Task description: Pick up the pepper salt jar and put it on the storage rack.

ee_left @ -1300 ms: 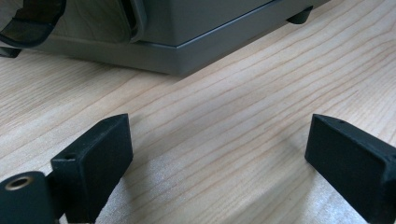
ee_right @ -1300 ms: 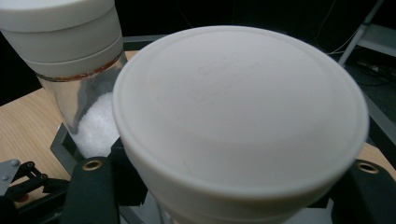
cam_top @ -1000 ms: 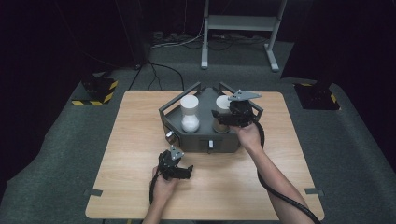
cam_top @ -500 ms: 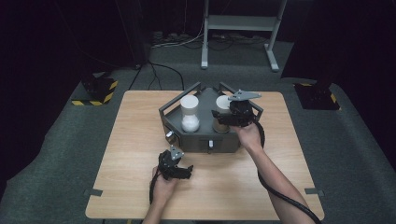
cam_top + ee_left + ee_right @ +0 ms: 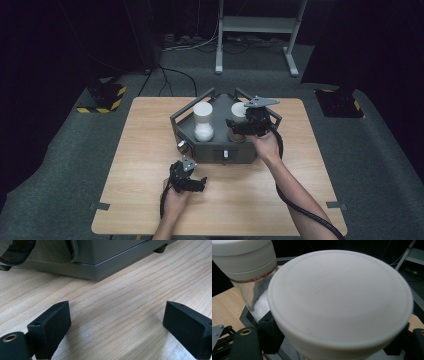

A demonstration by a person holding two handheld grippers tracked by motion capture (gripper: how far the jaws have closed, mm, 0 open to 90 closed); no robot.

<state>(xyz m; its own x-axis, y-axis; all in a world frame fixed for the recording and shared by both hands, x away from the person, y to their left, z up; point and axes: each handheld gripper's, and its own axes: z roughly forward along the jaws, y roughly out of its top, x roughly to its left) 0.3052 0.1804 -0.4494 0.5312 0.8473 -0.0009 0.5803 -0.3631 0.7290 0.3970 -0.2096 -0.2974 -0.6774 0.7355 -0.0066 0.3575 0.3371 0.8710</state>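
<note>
Nothing has shifted since earlier. Right gripper (image 5: pixel 239 126): jaws clasp white-lidded jar (image 5: pixel 339 305) in grey tray (image 5: pixel 200 150). Left gripper (image 5: pixel 117 327): jaws wide, empty, over wooden table (image 5: pixel 145 150).

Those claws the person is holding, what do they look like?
Both are black. The left claw has two blocky, square-ended jaws, with a brass-coloured ring by the left one. The right claw carries a grey three-cornered plate on top and trails a thick black cable. The forearms are bare, no sleeves in sight.
</note>
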